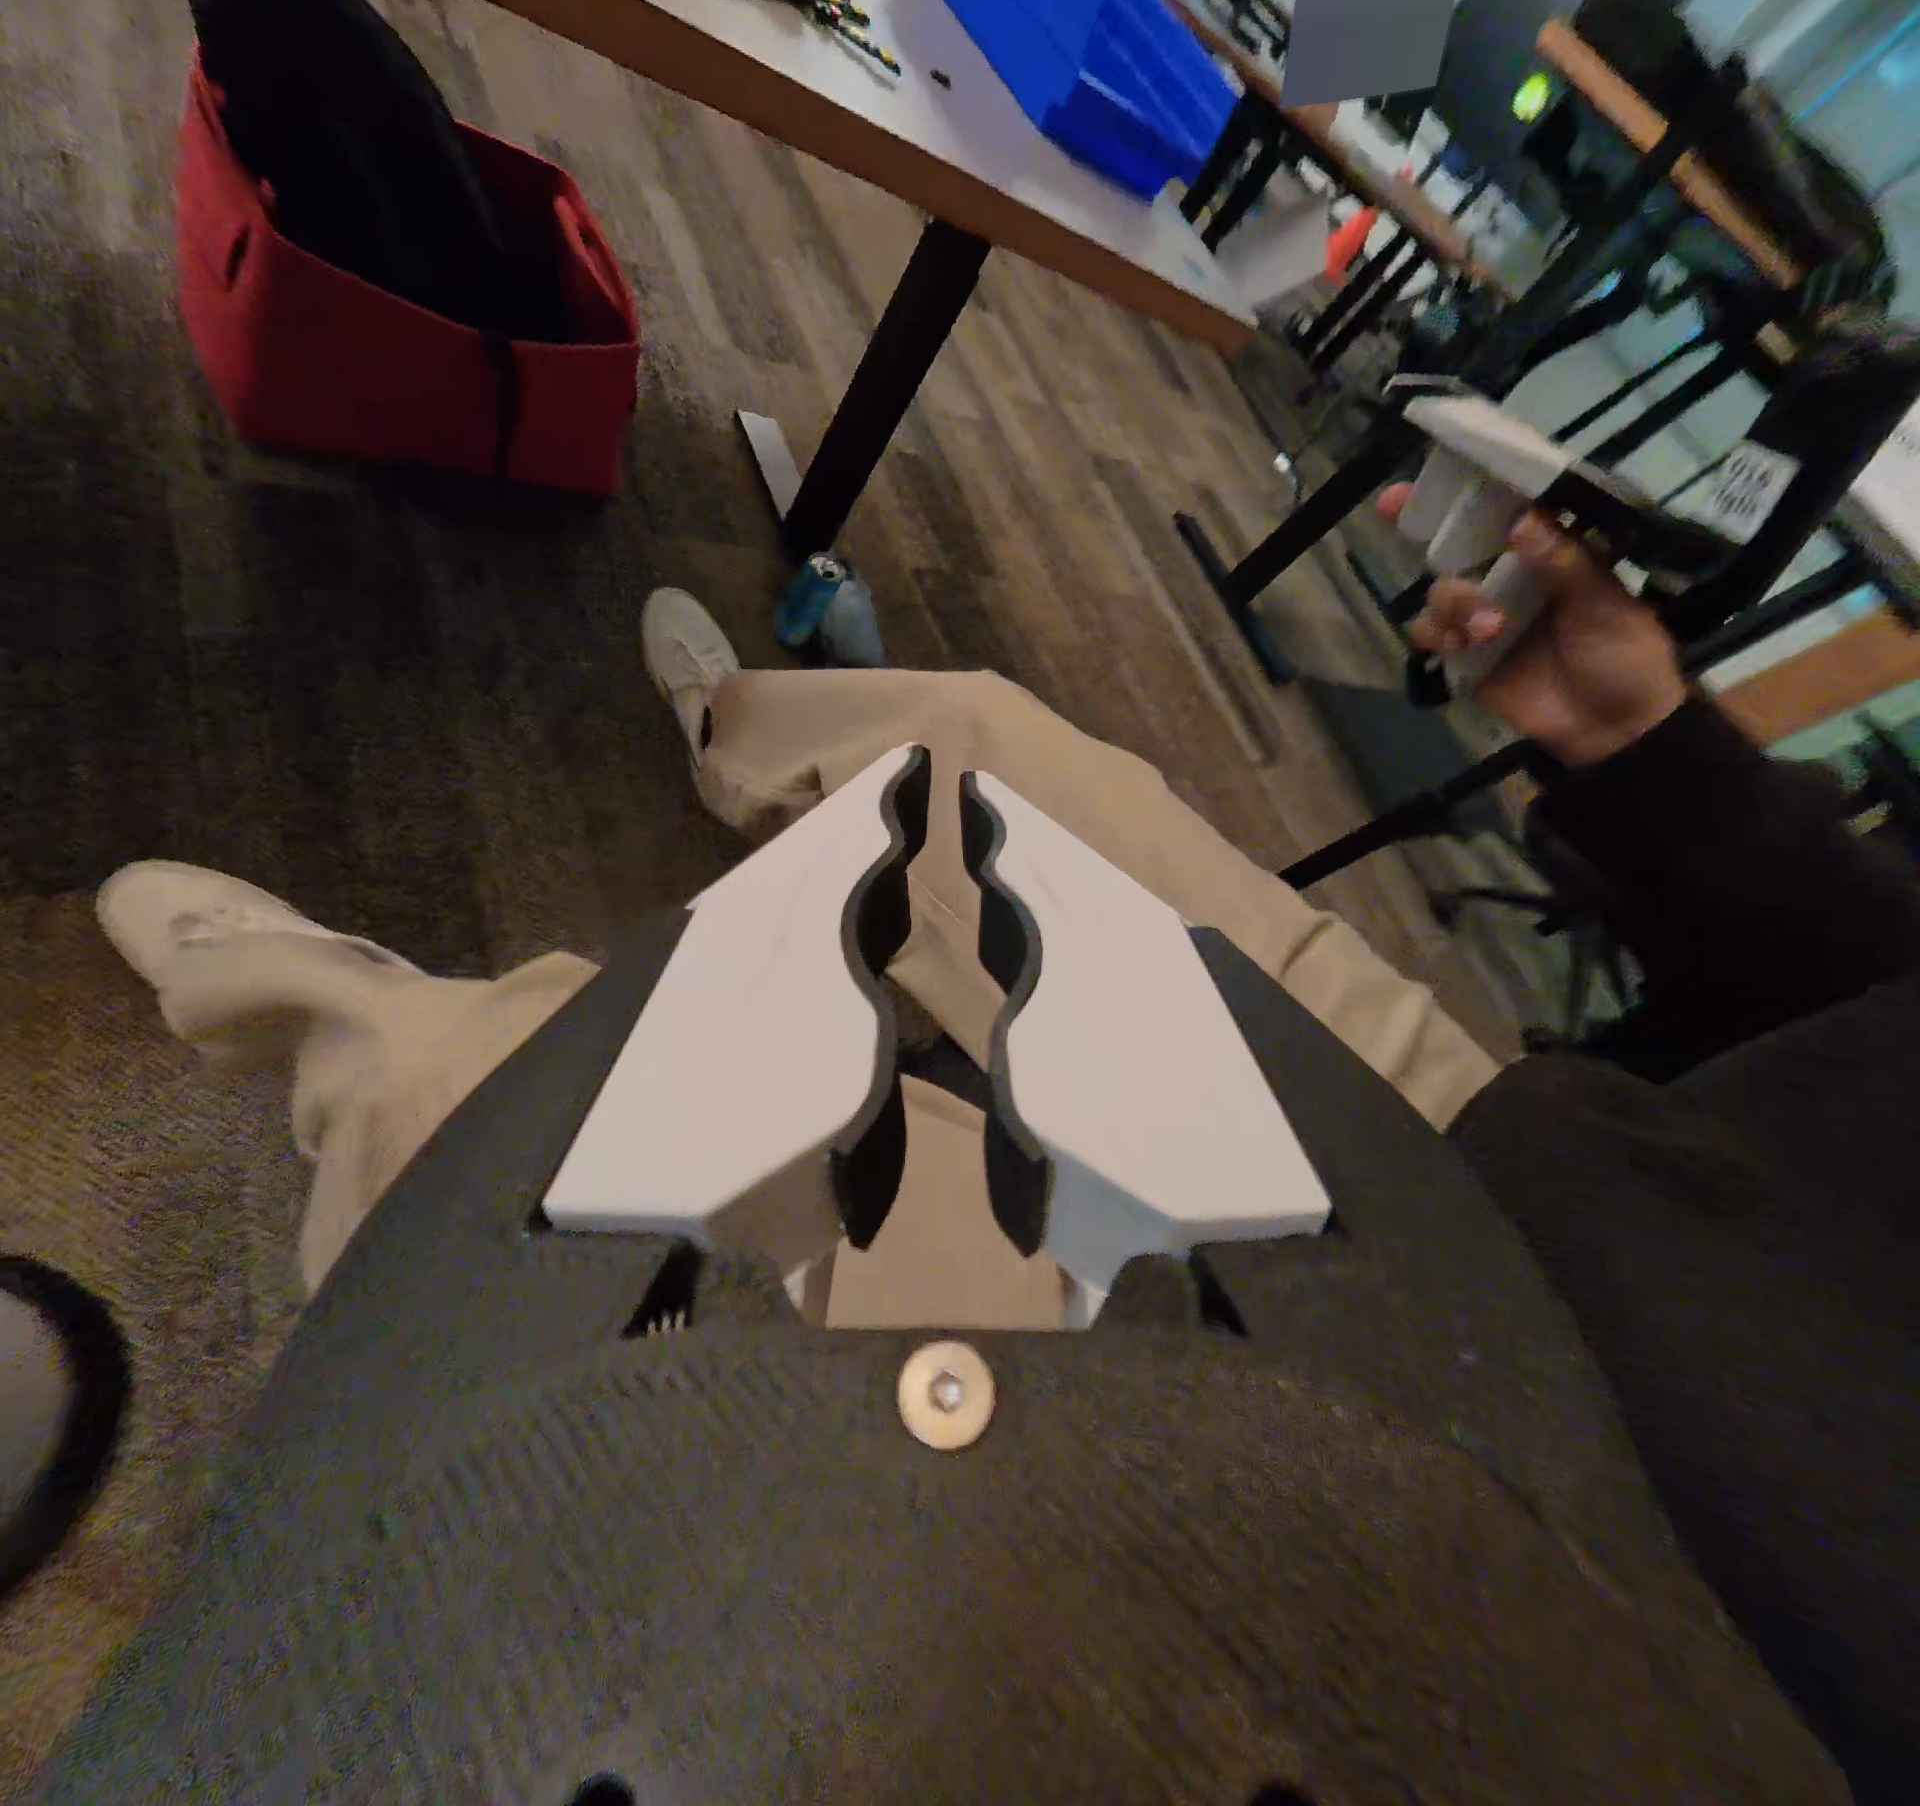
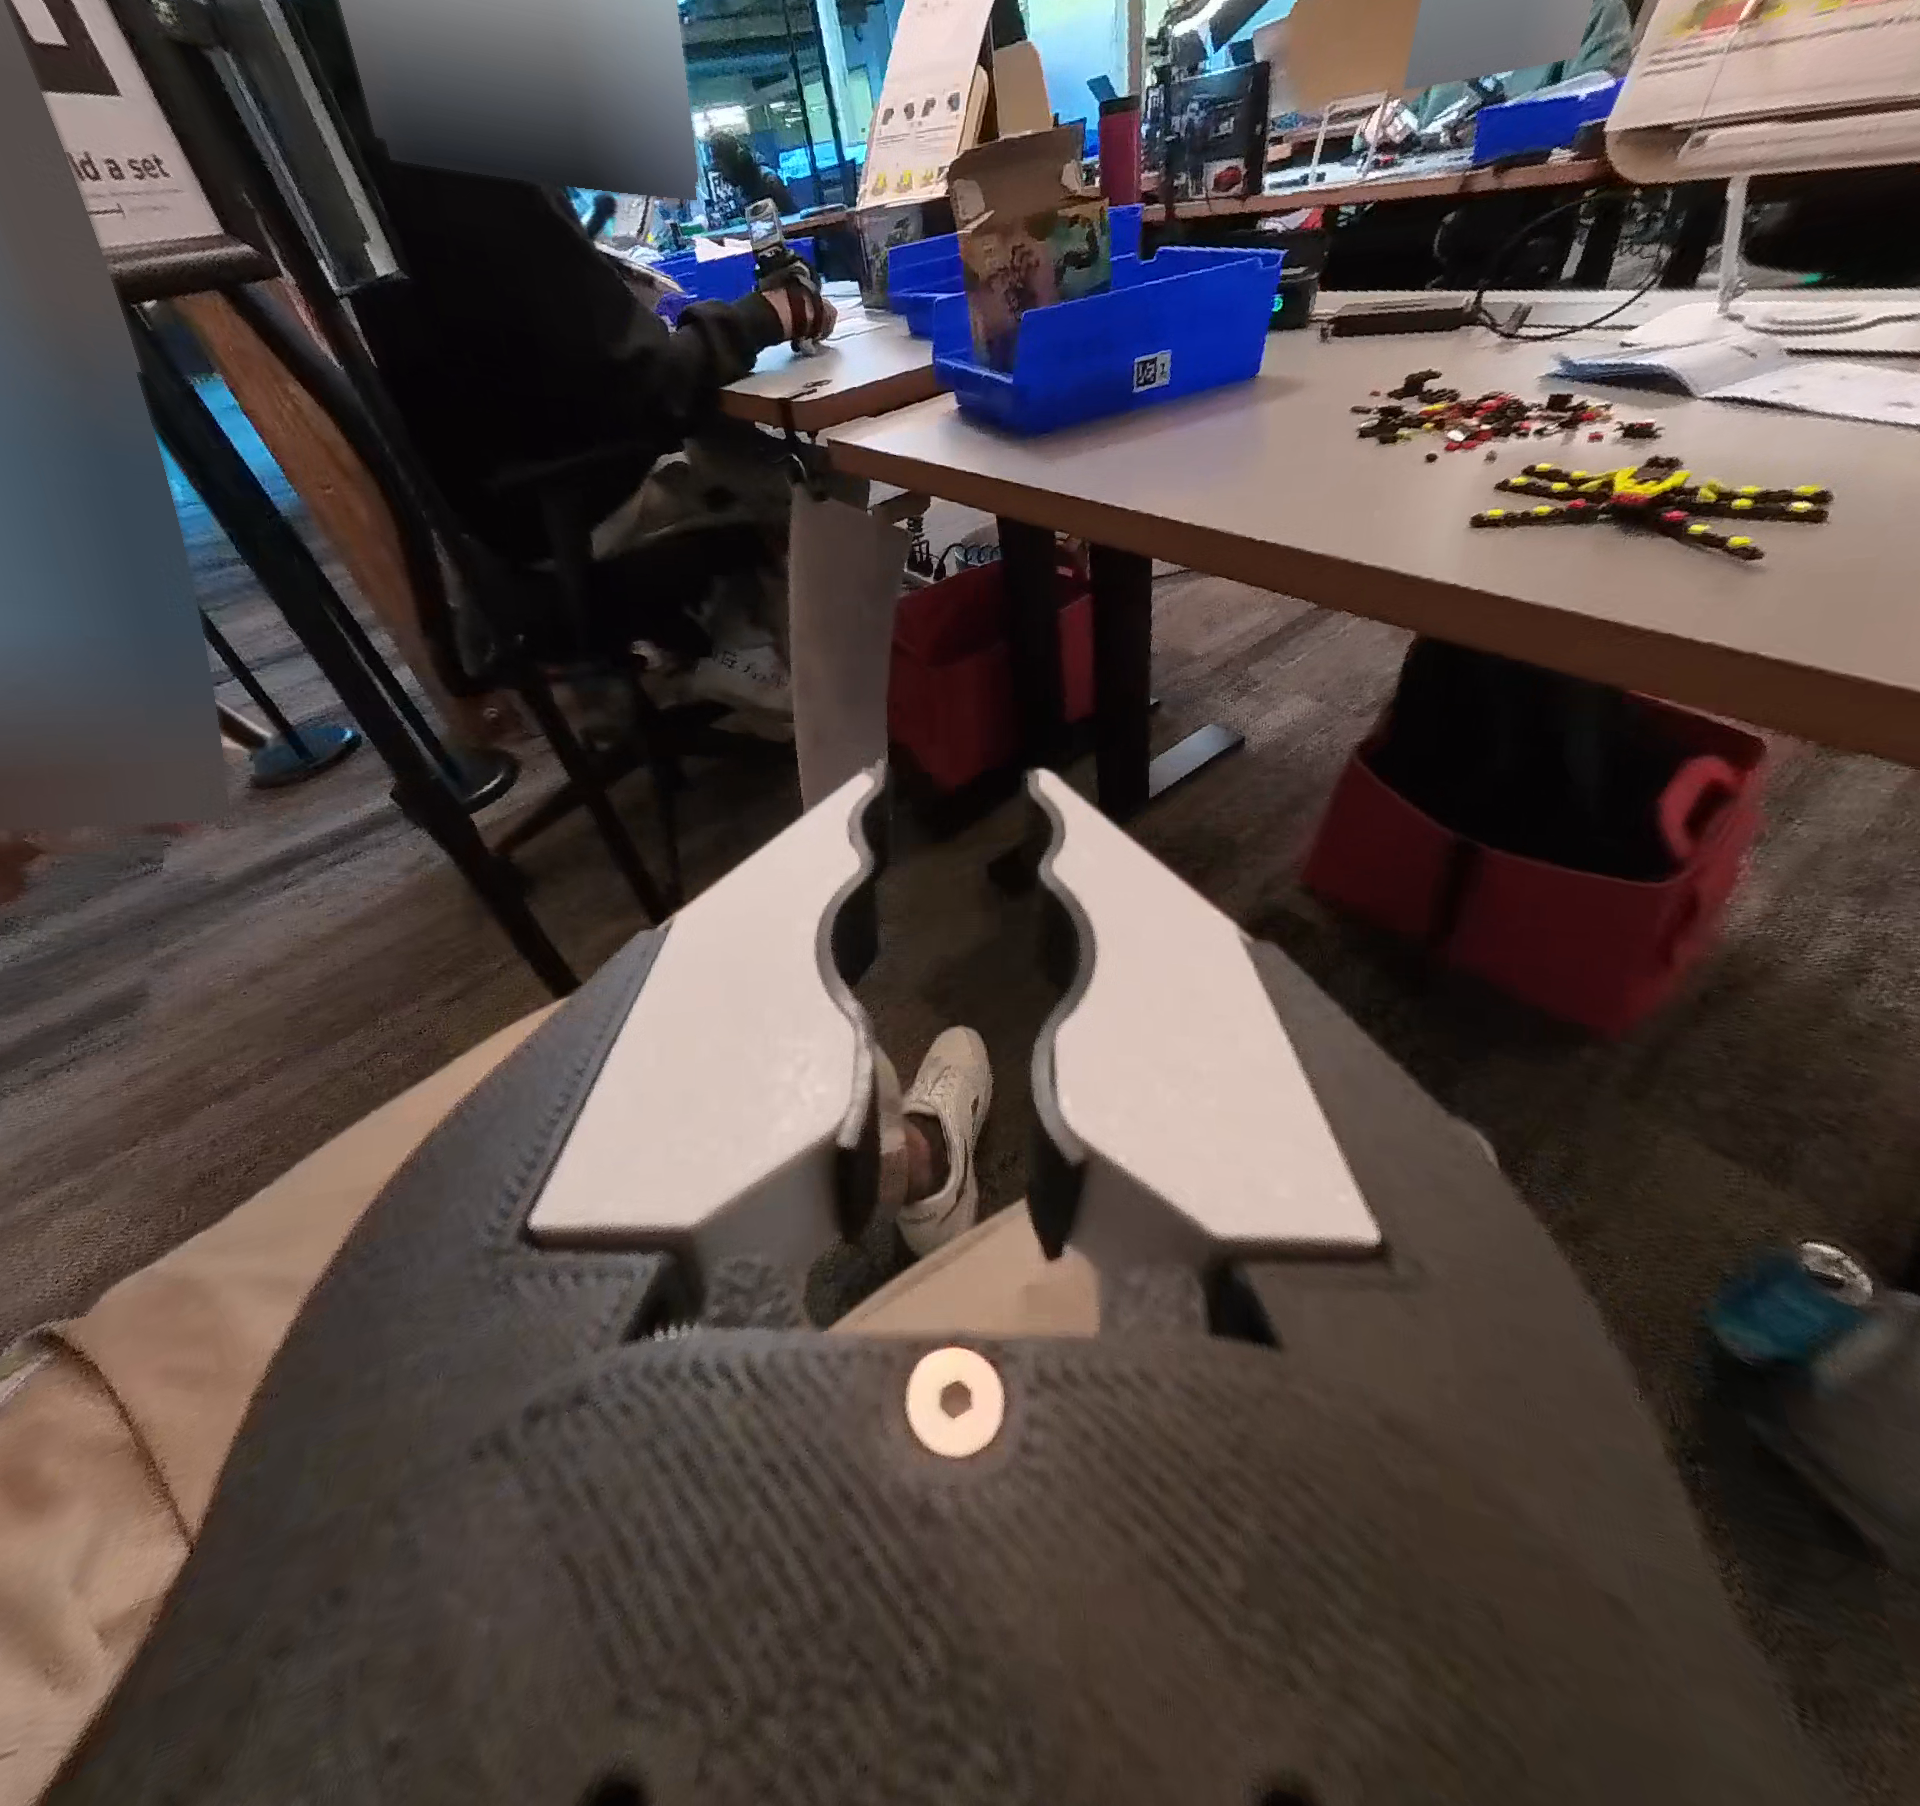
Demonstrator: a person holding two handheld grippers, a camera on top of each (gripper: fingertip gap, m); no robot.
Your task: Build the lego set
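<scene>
Left gripper [image 1: 940, 769]: white fingers with black wavy pads, a narrow gap between them, nothing held; it is low and aimed down over the person's tan trousers [image 1: 1039, 821] and pale shoes [image 1: 686, 655], well away from the table [image 1: 727, 42].

Right gripper [image 2: 956, 800]: same build, fingers parted wider, empty; it sits below table height and points toward the table's black legs. It also shows at the right edge of the left wrist view, blurred, in the person's hand [image 1: 1558, 644].

Lego build [image 2: 1652, 499]: flat black model with yellow and red studs and long spidery limbs, lying on the grey table top near the front edge. In the left wrist view it appears far off at the top of the frame.

Loose lego pieces [image 2: 1496, 416]: a scatter of black, red and yellow parts on the table just behind the build.

Blue bin [image 2: 1101, 343]: on the table to the left of the pieces, with an opened cardboard box [image 2: 1029, 239] standing in it.

Red fabric basket [image 2: 1538, 863]: on the carpet under the table, dark contents.

Blue can [image 1: 821, 603]: on the carpet beside the table leg.

Seated person in dark clothing [image 2: 540, 385]: at the neighbouring table, left.
</scene>
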